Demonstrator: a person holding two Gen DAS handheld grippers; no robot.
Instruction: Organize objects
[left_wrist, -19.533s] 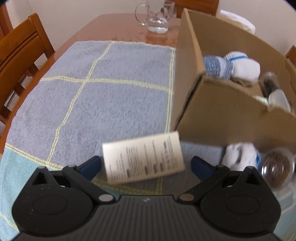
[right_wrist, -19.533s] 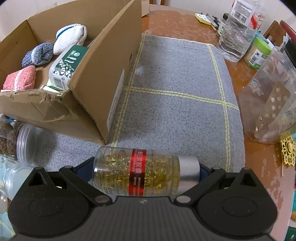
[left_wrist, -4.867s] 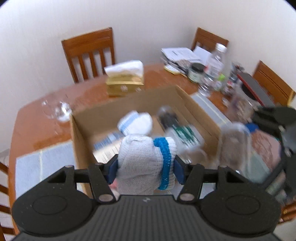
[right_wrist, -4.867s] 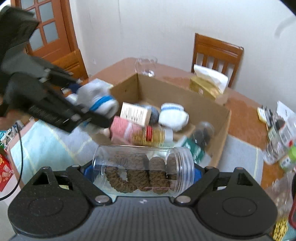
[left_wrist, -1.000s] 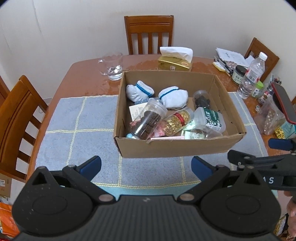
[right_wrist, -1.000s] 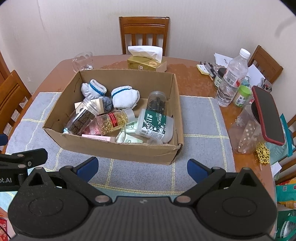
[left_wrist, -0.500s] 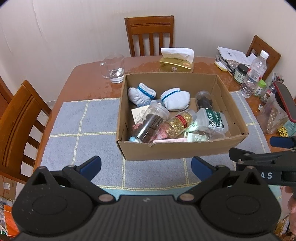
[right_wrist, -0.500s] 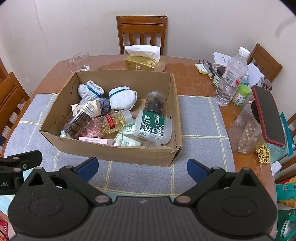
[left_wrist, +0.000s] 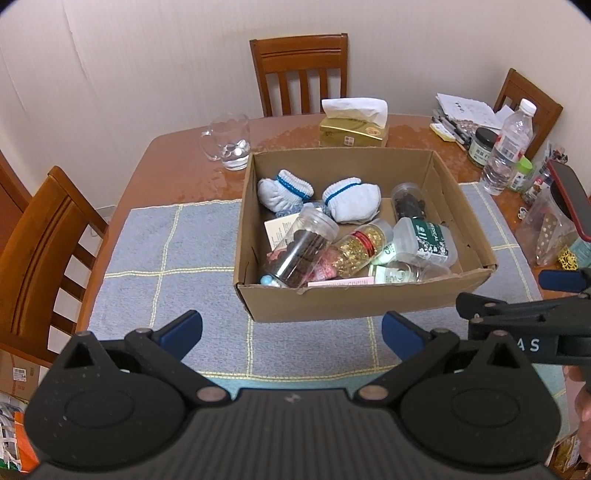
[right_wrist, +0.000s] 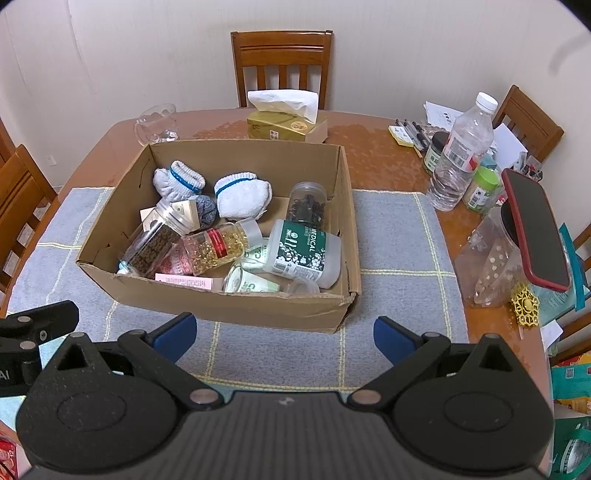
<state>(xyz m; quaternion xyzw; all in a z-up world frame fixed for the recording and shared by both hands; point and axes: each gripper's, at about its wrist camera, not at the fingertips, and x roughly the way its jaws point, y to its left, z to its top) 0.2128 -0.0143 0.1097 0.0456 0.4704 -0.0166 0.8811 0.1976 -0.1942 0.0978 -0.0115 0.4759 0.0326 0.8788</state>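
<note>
A cardboard box (left_wrist: 332, 304) (right_wrist: 236, 304) stands on a blue-grey mat in the middle of the table. Inside lie two white socks with blue bands (left_wrist: 284, 190) (right_wrist: 242, 195), a jar of dark pieces (left_wrist: 301, 251) (right_wrist: 155, 240), a bottle of yellow capsules (left_wrist: 360, 245) (right_wrist: 218, 245), a white medical bottle (left_wrist: 424, 240) (right_wrist: 304, 253), a small dark jar (right_wrist: 308, 205) and a pink flat pack (right_wrist: 183, 282). My left gripper (left_wrist: 291, 330) hangs open in front of the box, holding nothing. My right gripper (right_wrist: 284, 334) is likewise open and empty, beside the left one.
A tissue box (left_wrist: 352, 127) and a glass mug (left_wrist: 227, 142) stand behind the cardboard box. Water bottle (right_wrist: 460, 153), small jars, papers, a plastic container with a red phone (right_wrist: 533, 230) crowd the right side. Wooden chairs (left_wrist: 299, 74) surround the table.
Both grippers have drawn back and risen a little; the box looks slightly smaller and farther. Nothing in the box has moved.
</note>
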